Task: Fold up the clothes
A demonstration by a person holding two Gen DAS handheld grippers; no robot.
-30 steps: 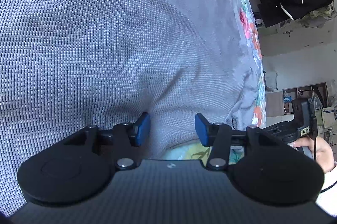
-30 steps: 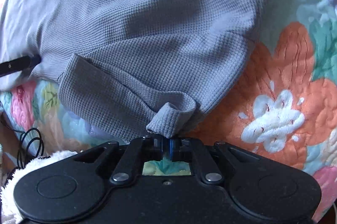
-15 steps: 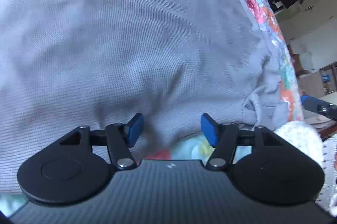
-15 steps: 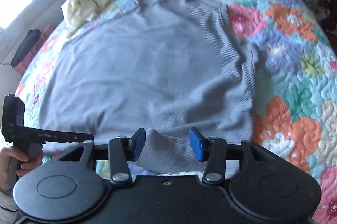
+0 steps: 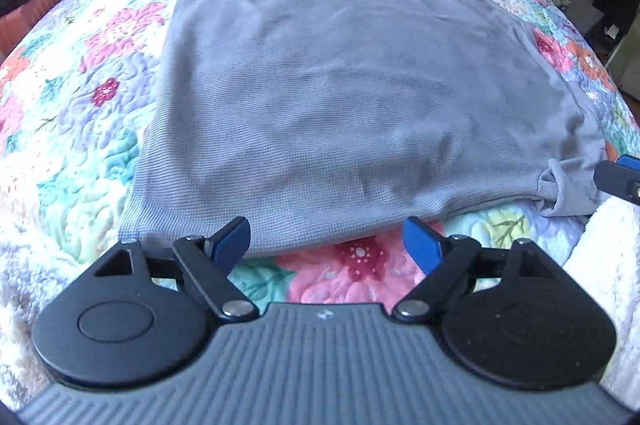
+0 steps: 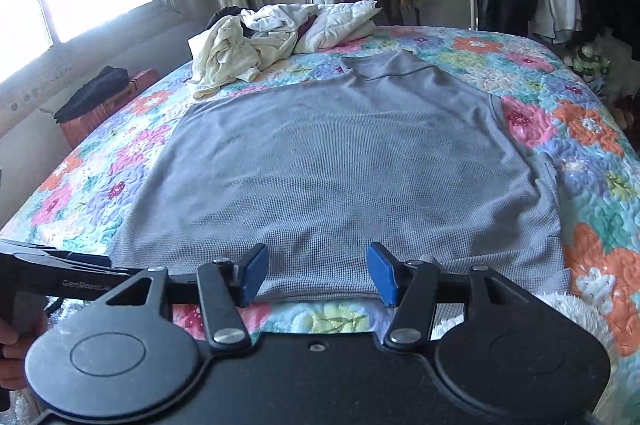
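The grey shirt lies spread flat on the flowered quilt; over the shirt's near left hem the left gripper hangs, fingers apart and widening, nothing between them; over its near right hem the right gripper does likewise; pale crumpled clothes sit beyond the shirt.

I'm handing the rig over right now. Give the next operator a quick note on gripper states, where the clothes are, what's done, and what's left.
Left gripper: jaws opening, nothing between them.
Right gripper: jaws opening, empty, above the shirt's near edge.
Grey shirt: flat on the floral quilt, right sleeve folded in along its side.
Unfolded pile of pale clothes at the far end of the bed.
Left: finish folding the shirt, then the pile.
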